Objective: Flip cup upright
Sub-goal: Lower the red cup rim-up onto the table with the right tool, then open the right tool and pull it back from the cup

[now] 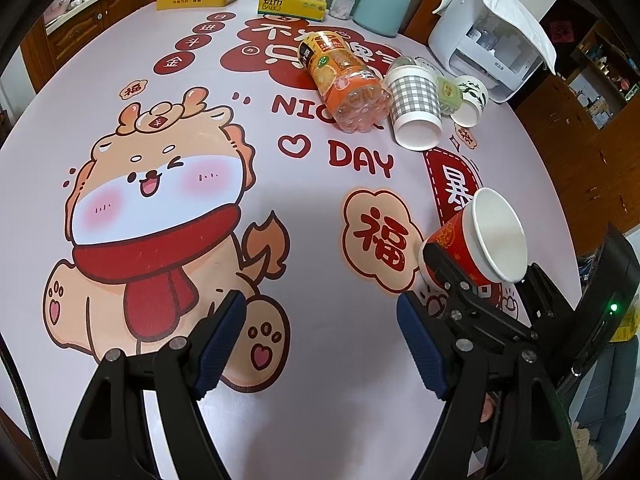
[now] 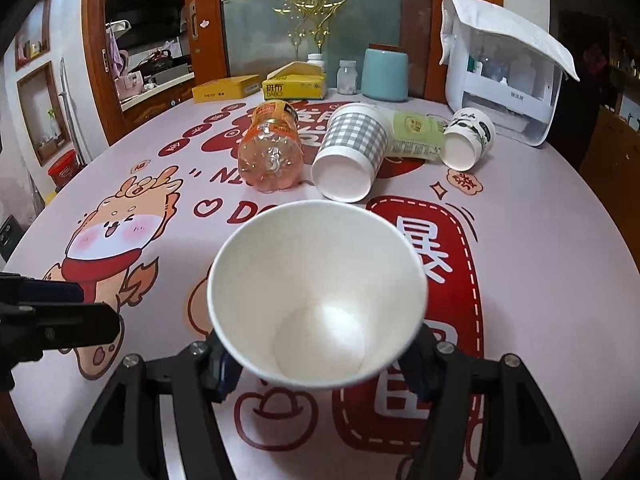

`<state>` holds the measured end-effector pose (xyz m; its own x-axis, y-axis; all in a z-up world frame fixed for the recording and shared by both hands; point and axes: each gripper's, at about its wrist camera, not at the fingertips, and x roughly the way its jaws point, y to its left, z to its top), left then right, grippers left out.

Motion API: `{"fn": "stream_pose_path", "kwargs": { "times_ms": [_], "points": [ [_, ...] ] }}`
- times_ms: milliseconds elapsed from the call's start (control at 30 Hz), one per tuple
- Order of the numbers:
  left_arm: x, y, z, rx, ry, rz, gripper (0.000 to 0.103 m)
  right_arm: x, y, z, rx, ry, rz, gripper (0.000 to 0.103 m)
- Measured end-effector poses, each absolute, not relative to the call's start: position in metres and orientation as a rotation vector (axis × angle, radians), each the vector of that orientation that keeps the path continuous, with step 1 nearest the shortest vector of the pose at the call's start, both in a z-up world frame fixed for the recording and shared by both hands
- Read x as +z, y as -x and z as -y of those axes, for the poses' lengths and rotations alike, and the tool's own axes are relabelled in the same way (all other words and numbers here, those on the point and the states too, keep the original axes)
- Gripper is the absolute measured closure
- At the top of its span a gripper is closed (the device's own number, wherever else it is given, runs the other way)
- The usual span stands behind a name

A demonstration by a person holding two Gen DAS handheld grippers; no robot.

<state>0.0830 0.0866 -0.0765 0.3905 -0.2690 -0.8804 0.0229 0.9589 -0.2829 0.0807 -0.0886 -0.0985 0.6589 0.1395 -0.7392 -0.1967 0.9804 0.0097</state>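
Observation:
A red paper cup (image 1: 476, 240) with a white inside is held by my right gripper (image 1: 480, 280), lifted off the table and tilted, its mouth pointing away from the gripper. In the right wrist view the cup (image 2: 316, 296) fills the middle, its open mouth facing up and forward, and my right gripper (image 2: 320, 360) is shut on its lower body. My left gripper (image 1: 320, 340) is open and empty, low over the tablecloth to the left of the cup. Its dark finger (image 2: 52, 320) shows at the left edge of the right wrist view.
On the round table (image 1: 280, 420) lie an orange plastic bottle (image 1: 344, 80), a grey checked cup (image 1: 416, 104) on its side, a green packet (image 2: 418, 136) and a small panda-print cup (image 1: 472, 100) on its side. Yellow boxes (image 1: 292, 0), a teal canister (image 1: 380, 8) and a white appliance (image 1: 488, 40) stand at the far edge.

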Motion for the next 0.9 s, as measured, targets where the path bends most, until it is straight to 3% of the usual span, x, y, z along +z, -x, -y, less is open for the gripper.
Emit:
{"fn": "stream_pose_path", "kwargs": {
  "times_ms": [200, 433, 567, 900],
  "points": [
    [-0.073, -0.079, -0.083, -0.18, 0.219, -1.148, 0.027, -0.097, -0.077, 0.09, 0.211, 0.048, -0.851, 0.029],
    [-0.065, -0.071, -0.075, -0.144, 0.173, -1.132, 0.026, -0.088, -0.063, 0.096, 0.217, 0.01, -0.862, 0.028],
    [-0.057, -0.061, -0.064, -0.145, 0.133, -1.112, 0.019, -0.081, -0.051, 0.104, 0.208, -0.008, -0.874, 0.028],
    [-0.035, -0.028, -0.037, -0.117, 0.055, -1.027, 0.016, -0.058, -0.009, 0.137, 0.152, -0.091, -0.897, 0.028]
  ]
}}
